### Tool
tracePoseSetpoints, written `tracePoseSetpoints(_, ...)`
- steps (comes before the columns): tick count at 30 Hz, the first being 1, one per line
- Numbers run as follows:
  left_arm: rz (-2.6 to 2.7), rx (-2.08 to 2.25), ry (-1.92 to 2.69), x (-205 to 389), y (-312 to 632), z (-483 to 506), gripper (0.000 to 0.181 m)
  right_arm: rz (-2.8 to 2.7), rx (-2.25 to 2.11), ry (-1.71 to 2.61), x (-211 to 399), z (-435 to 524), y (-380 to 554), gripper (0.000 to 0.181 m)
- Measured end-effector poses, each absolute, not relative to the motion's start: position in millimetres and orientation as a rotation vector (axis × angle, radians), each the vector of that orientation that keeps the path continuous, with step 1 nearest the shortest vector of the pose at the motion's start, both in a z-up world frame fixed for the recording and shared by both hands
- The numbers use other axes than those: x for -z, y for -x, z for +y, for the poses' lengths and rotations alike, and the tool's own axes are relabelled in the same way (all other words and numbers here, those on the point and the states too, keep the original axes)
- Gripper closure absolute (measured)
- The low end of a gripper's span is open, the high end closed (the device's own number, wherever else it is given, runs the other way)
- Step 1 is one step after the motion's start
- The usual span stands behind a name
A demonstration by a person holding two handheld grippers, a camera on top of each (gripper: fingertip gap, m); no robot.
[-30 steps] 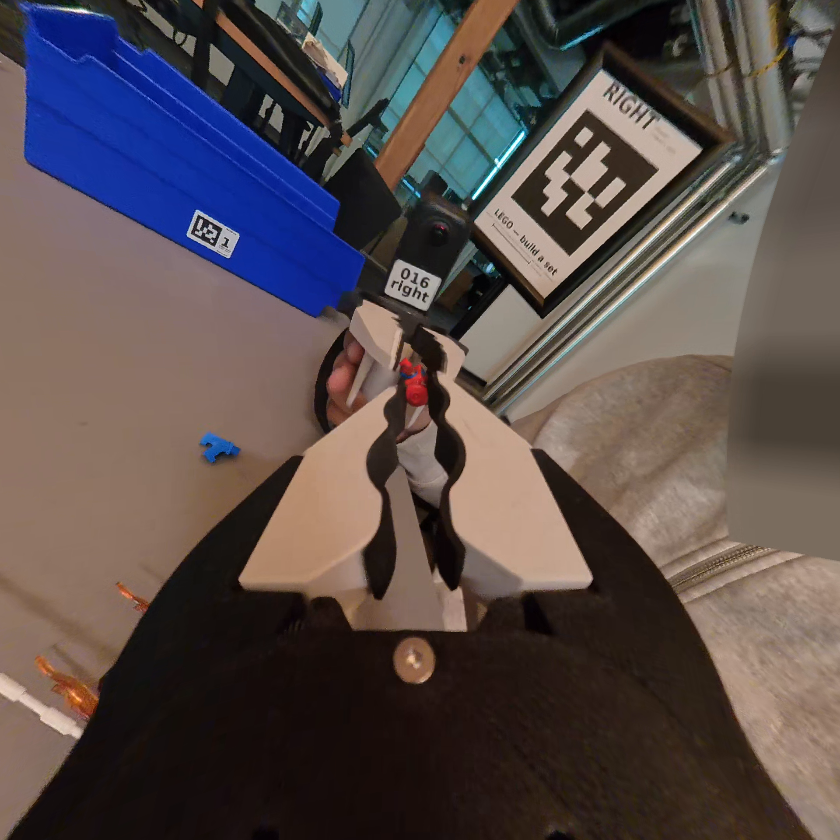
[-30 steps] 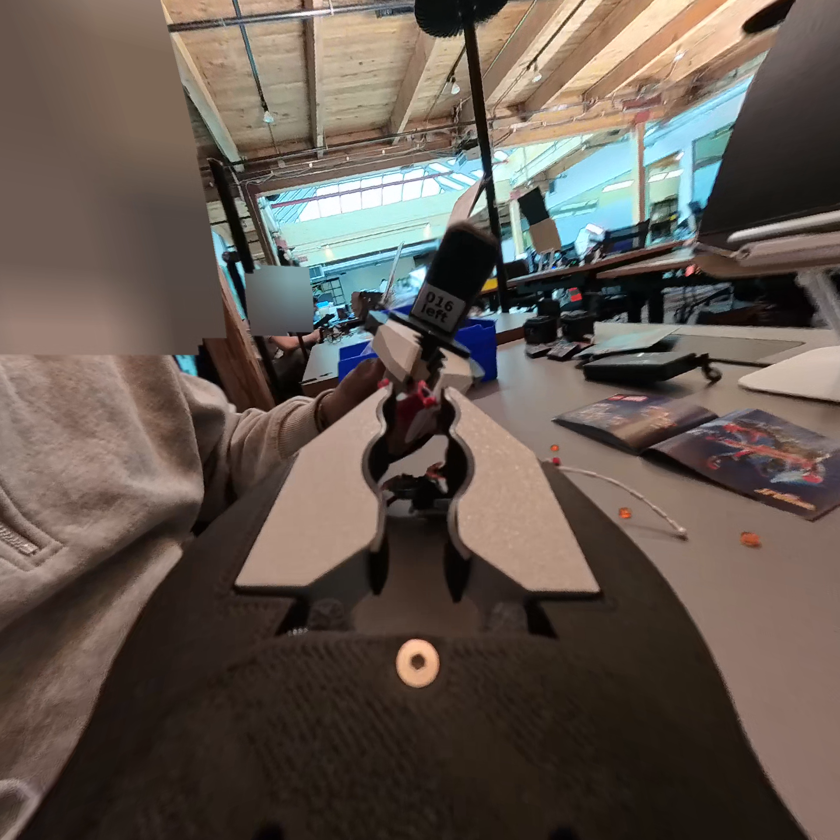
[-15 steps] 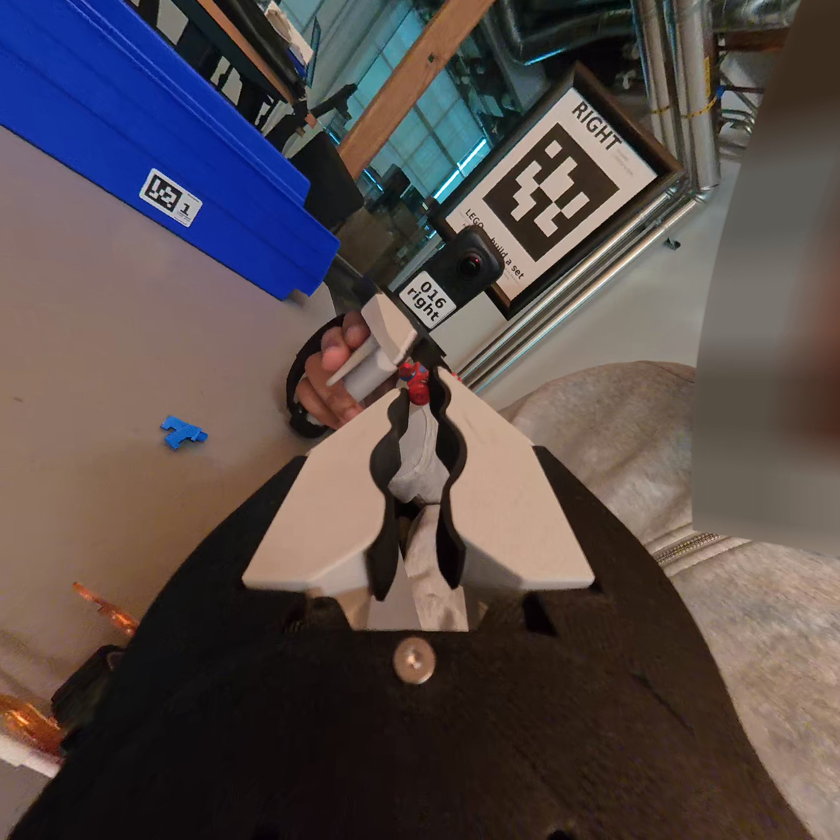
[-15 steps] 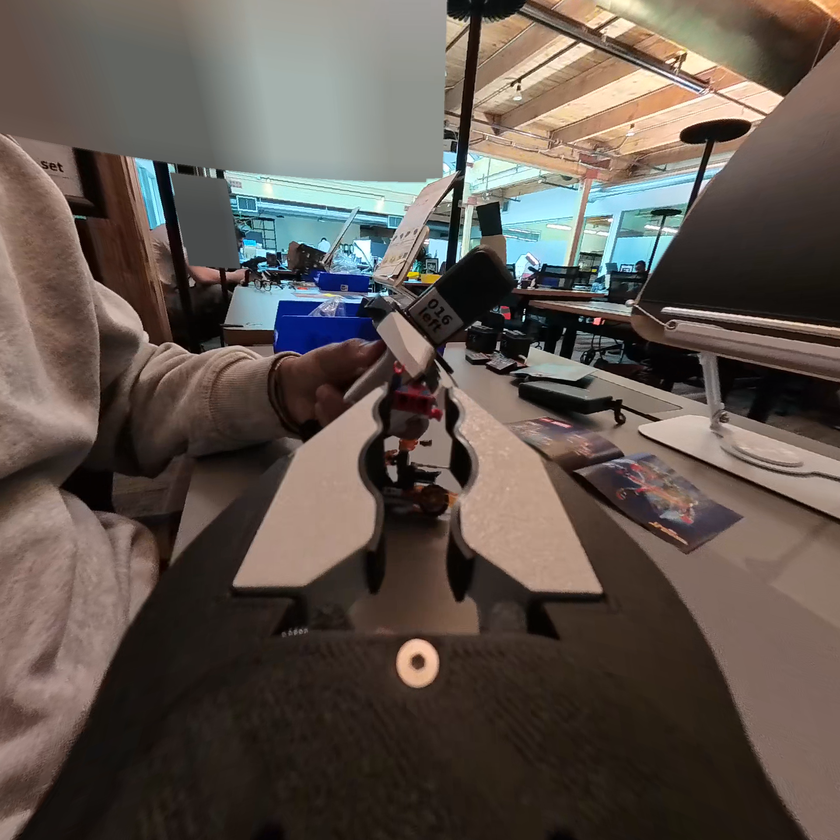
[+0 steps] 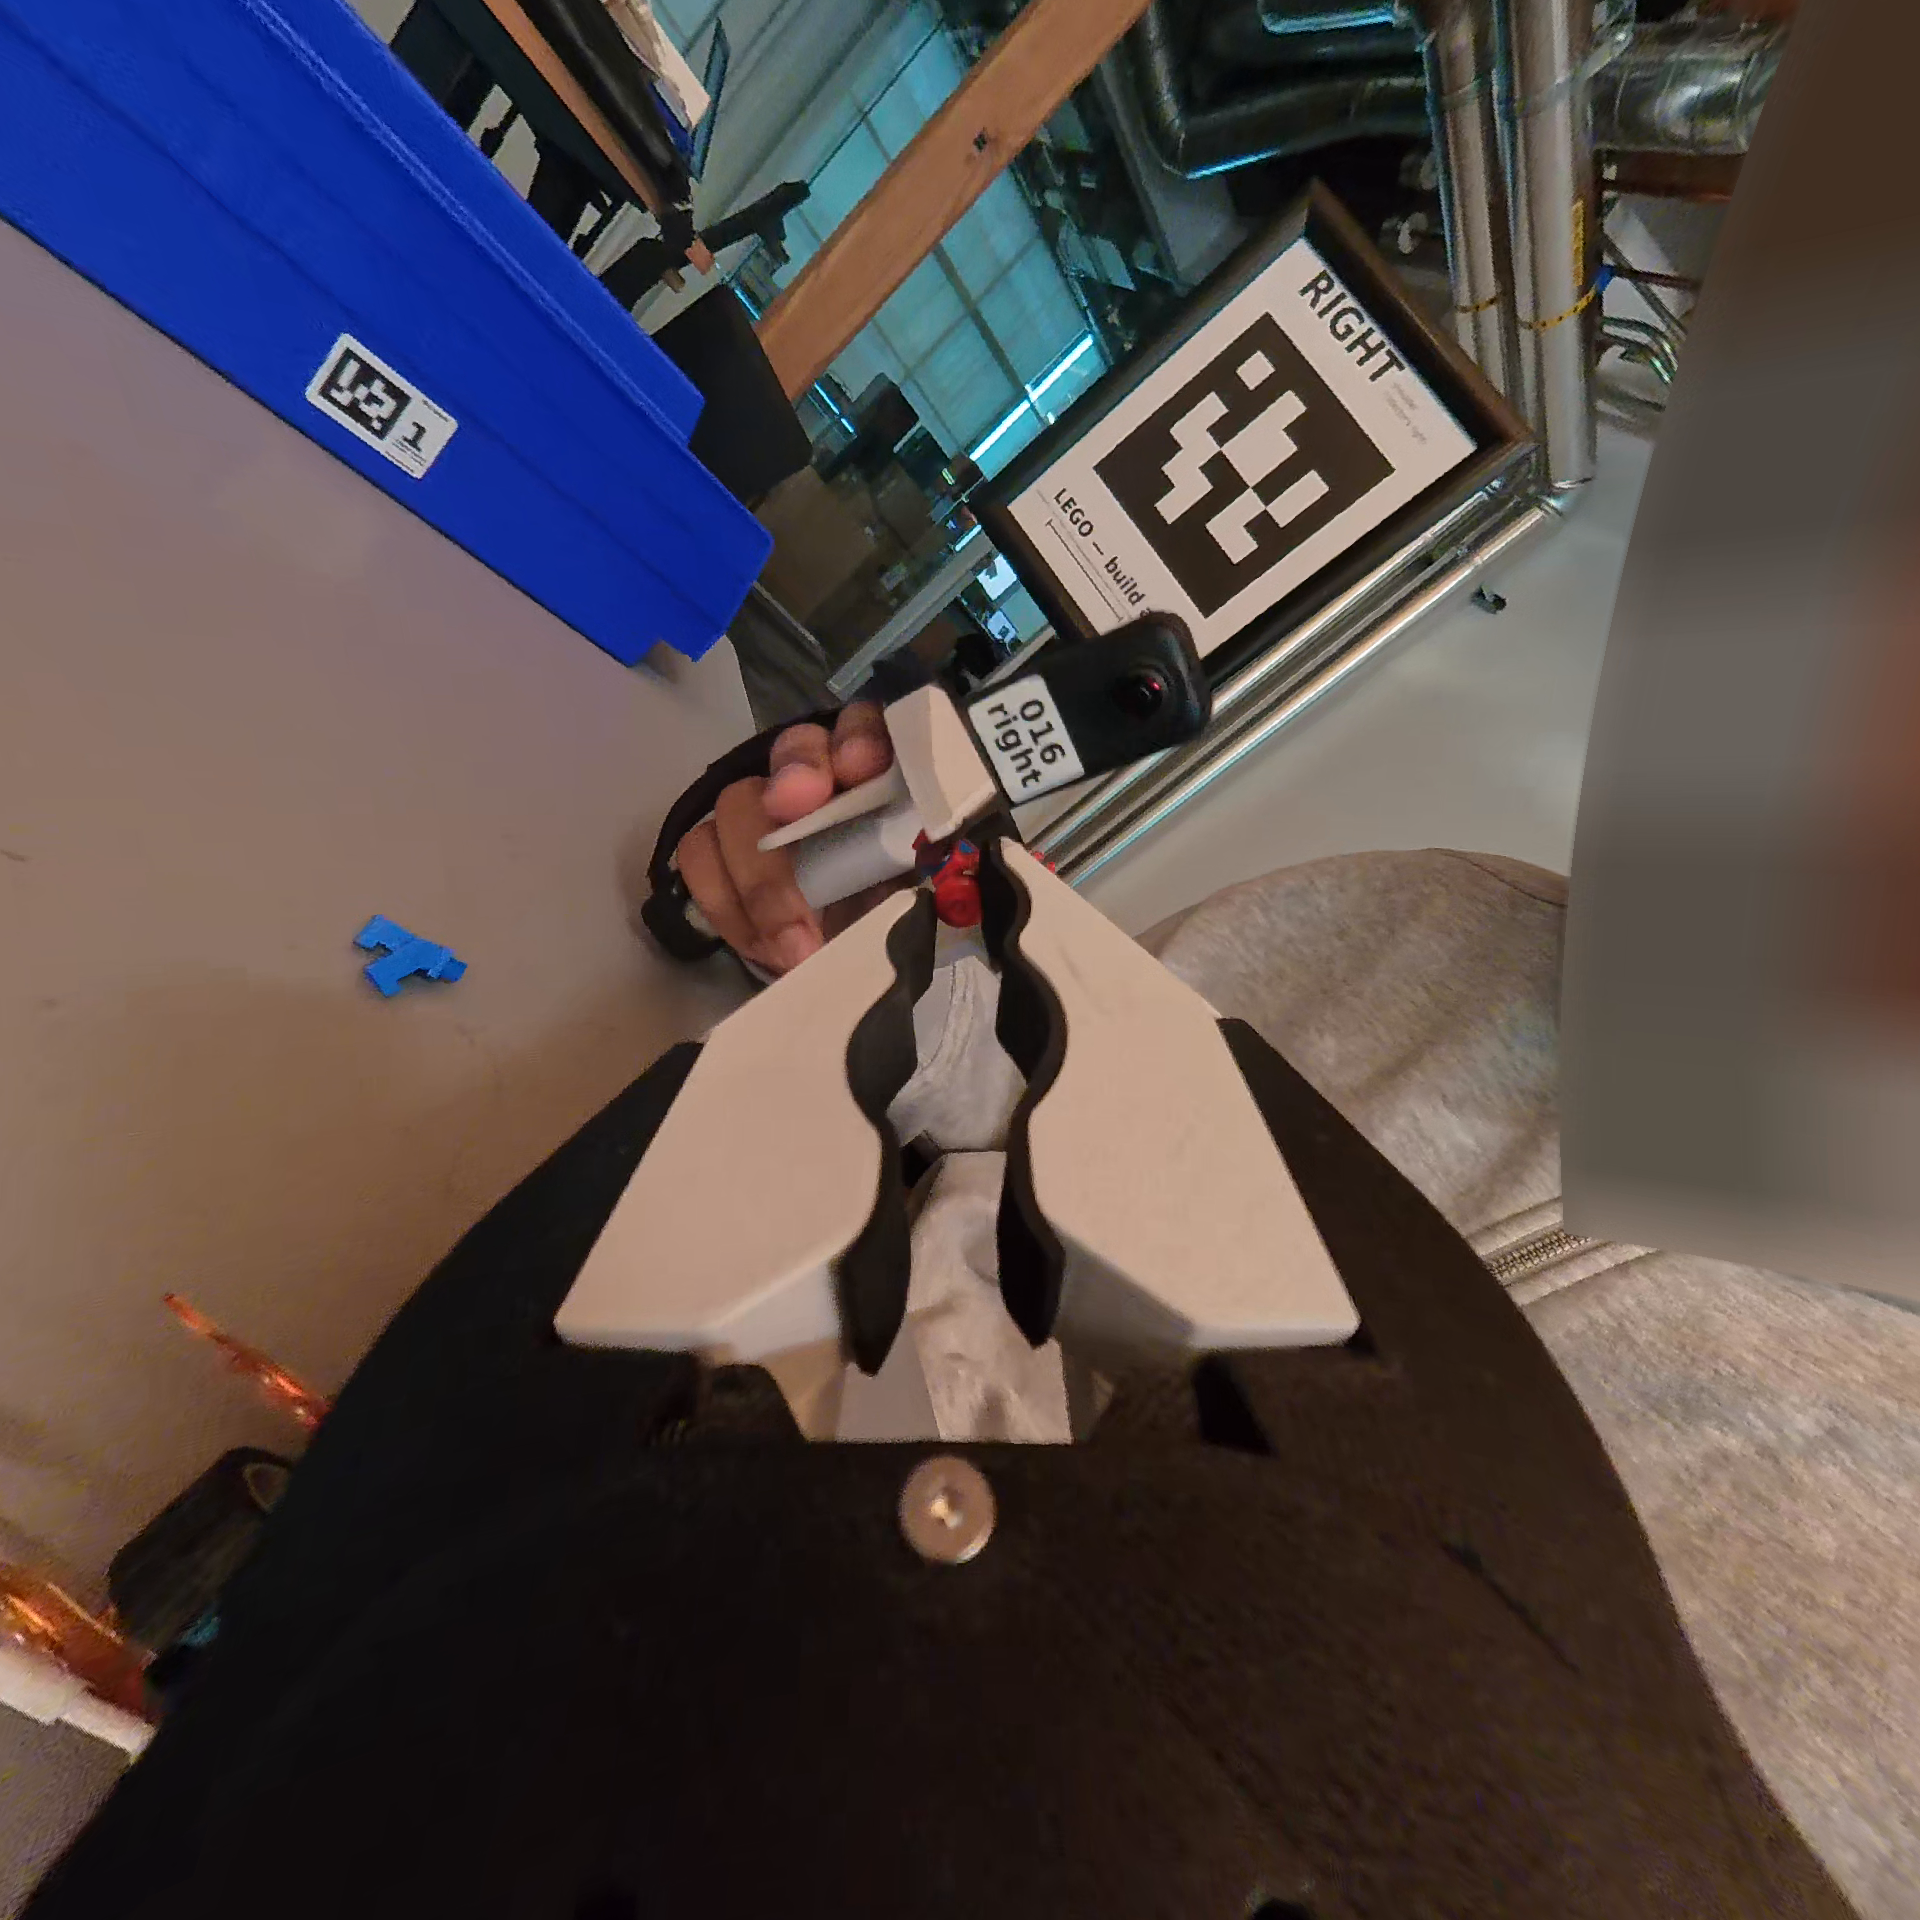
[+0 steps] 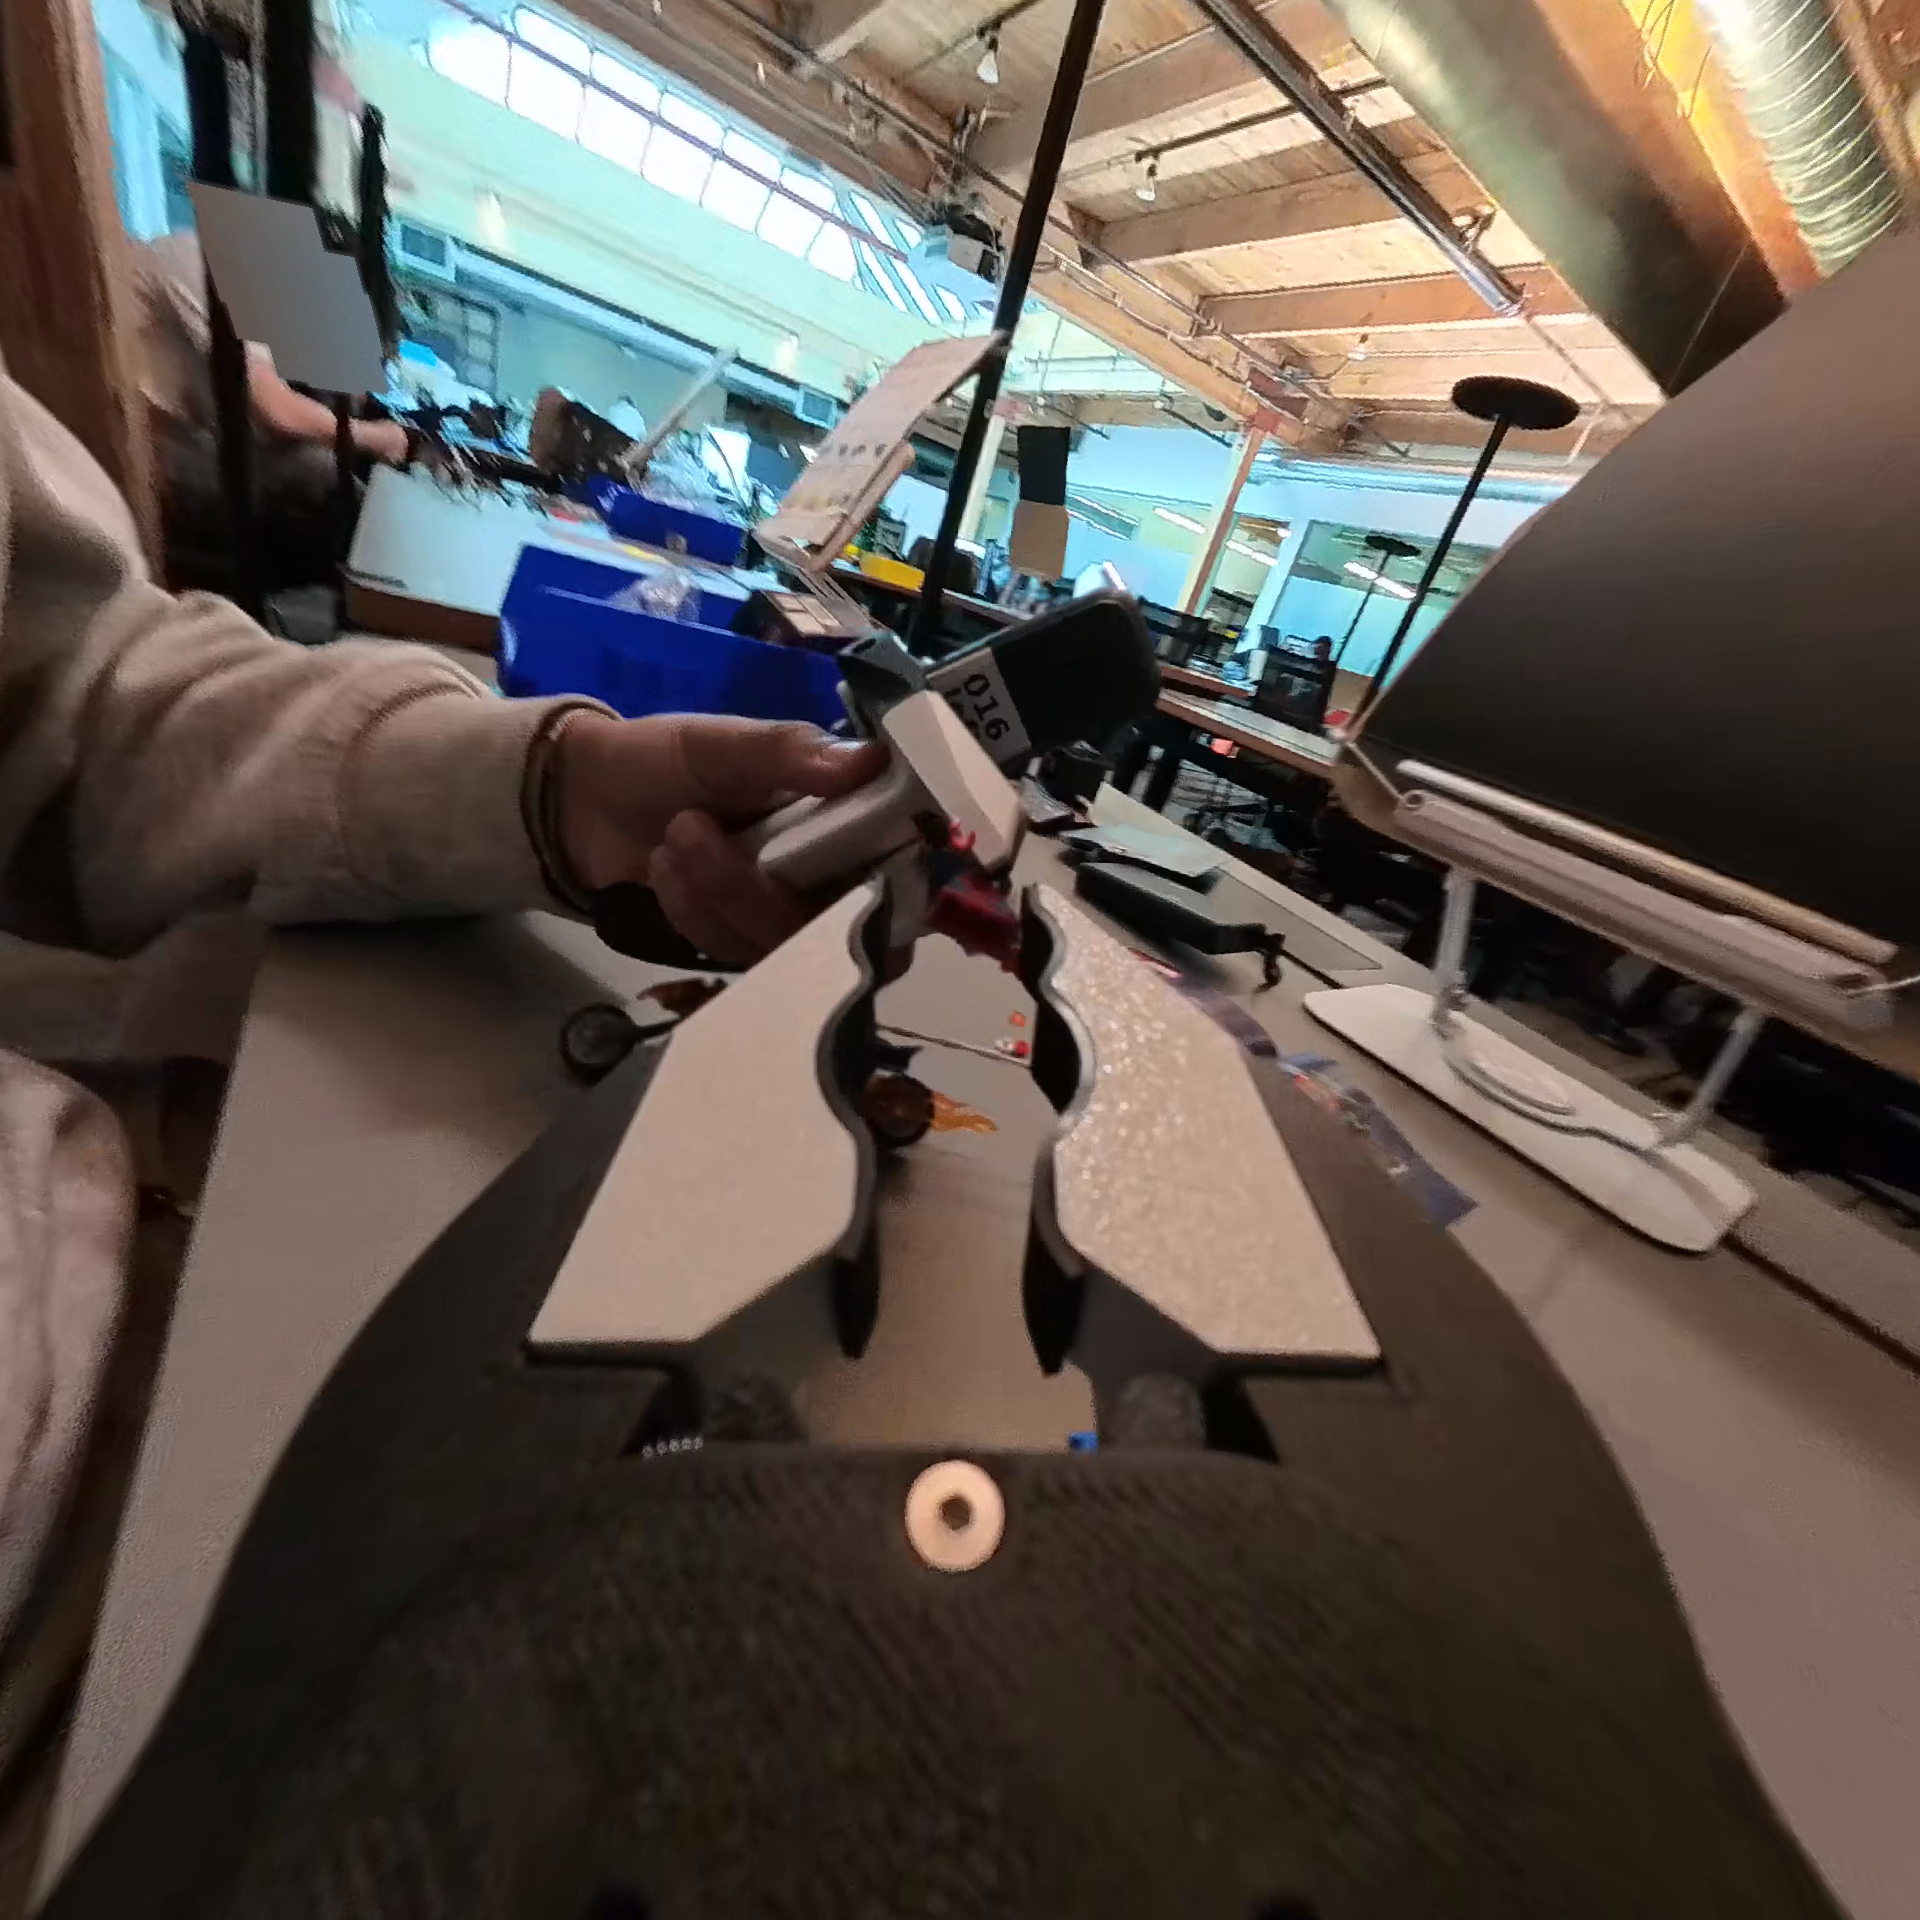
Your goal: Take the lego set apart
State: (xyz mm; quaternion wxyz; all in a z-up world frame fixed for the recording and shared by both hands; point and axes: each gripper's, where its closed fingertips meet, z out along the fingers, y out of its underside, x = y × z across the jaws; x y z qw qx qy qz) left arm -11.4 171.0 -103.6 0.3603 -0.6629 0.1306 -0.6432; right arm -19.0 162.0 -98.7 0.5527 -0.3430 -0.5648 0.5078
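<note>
A small red and blue lego figure (image 5: 958,896) is held in the air between both grippers, which face each other tip to tip. My left gripper (image 5: 956,881) is shut on one end of it. In the left wrist view, my right gripper (image 5: 940,826) comes in from the far side, held by a hand. In the right wrist view, my right gripper (image 6: 956,909) is shut on the figure (image 6: 971,906), and my left gripper (image 6: 951,842) pinches its upper end. Most of the figure is hidden by the fingers.
A partly built lego vehicle with wheels (image 6: 896,1103) and a loose wheel (image 6: 592,1034) lie on the grey table below. A blue piece (image 5: 407,956) and orange flame pieces (image 5: 241,1361) lie near a blue bin (image 5: 312,312). A booklet (image 6: 1351,1112) and a monitor stand (image 6: 1507,1091) are at the right. The grippers are tip to tip, or close to it.
Both grippers have rolled and tilted against each other while still holding the figure. The right wrist view has swung down toward the table, showing the vehicle below.
</note>
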Motion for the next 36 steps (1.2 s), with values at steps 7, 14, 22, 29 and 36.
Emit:
tracePoseSetpoints(7,0.328,1.659,1.684,101,12,173,0.172,-1.314,-1.044,0.761,99,165,20,0.166)
tracePoseSetpoints(14,0.416,1.562,1.619,92,12,170,0.15,-1.245,-1.29,0.851,88,170,13,0.166)
tracePoseSetpoints(22,0.426,1.561,1.651,96,9,169,0.171,-1.28,-1.315,0.861,93,166,16,0.166)
tracePoseSetpoints(29,0.376,1.636,1.667,98,12,169,0.171,-1.255,-1.237,0.818,91,168,15,0.164)
tracePoseSetpoints(36,0.394,1.643,1.683,101,10,167,0.171,-1.307,-1.252,0.847,98,165,18,0.174)
